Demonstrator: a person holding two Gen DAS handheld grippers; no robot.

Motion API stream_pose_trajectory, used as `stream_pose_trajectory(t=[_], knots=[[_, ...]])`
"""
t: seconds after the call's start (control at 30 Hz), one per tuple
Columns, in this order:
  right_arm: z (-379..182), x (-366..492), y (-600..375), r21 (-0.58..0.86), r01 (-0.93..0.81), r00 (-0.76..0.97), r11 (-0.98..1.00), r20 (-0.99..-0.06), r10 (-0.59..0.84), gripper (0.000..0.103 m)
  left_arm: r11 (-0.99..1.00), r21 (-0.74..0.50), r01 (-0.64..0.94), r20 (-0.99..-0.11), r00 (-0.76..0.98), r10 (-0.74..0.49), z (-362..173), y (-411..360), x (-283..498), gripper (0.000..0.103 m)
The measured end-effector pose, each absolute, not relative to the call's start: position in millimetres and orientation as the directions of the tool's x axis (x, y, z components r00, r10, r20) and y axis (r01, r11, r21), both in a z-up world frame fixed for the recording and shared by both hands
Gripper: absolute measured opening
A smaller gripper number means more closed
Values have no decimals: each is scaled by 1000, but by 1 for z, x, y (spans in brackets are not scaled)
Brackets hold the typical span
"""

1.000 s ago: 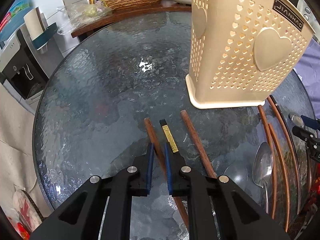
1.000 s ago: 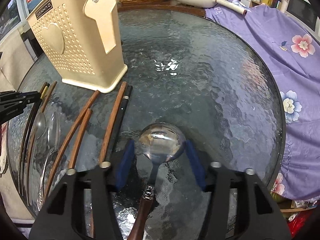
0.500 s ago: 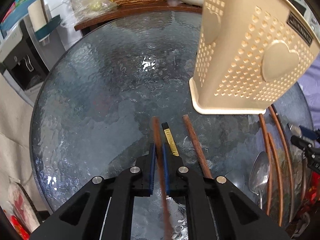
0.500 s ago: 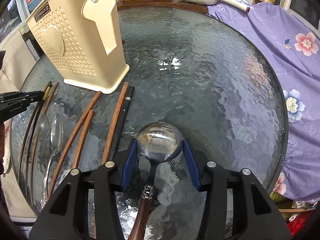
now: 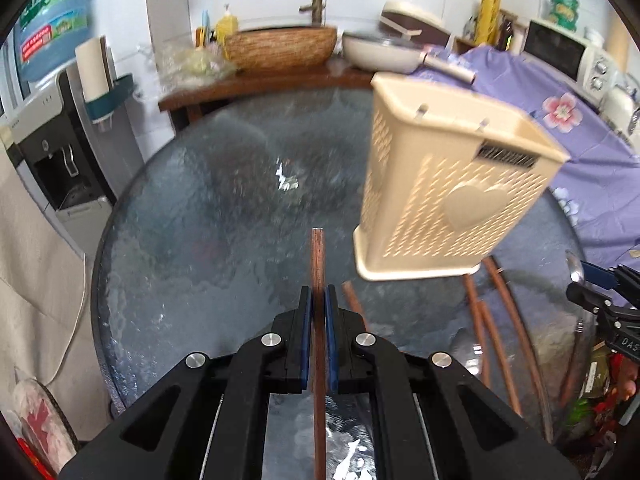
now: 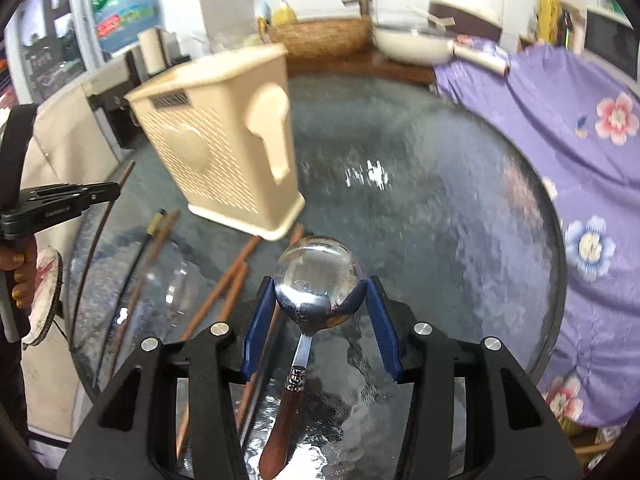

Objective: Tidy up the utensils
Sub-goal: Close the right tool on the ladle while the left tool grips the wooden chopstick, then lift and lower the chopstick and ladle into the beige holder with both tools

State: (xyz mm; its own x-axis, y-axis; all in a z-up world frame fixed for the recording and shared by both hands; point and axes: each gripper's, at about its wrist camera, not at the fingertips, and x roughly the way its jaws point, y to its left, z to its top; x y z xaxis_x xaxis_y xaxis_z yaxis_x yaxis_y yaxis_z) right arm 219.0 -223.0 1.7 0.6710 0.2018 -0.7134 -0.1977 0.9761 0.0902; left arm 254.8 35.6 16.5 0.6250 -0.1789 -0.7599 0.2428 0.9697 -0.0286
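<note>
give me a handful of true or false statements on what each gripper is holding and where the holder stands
1. The left gripper is shut on a brown wooden chopstick. True.
2. The right gripper holds a fork. False: its fingers grip the bowl of a metal spoon with a wooden handle.
3. The beige perforated utensil holder stands upright on the glass table. True.
4. All the chopsticks are already in the holder. False: several chopsticks lie on the glass beside it.
5. A purple floral cloth lies at the table's edge. True.
</note>
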Motion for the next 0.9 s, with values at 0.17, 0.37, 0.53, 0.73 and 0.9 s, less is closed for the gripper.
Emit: stream_pose_trajectory(t=[0.17,0.37,0.53,0.73,0.9], knots=[[25,211,-220,108,-241,698,965,-672,249,47,961,-34,274,-710,670,-216,42,35,241,6],[42,205,-216,100,-274,715,957,-644,272,47,952,-28,305,-661,709,-247,63,29,228,6],[47,202,-217,100,-276,724,956,-632,275,47,951,-36,308,-635,727,-260,73,29,223,6],[55,200,-214,91,-292,733,952,-618,284,47,944,-69,322,-608,737,-295,81,30,219,6],[65,198,-211,82,-311,738,947,-606,295,47,941,-89,328,-593,741,-315,89,31,218,6]])
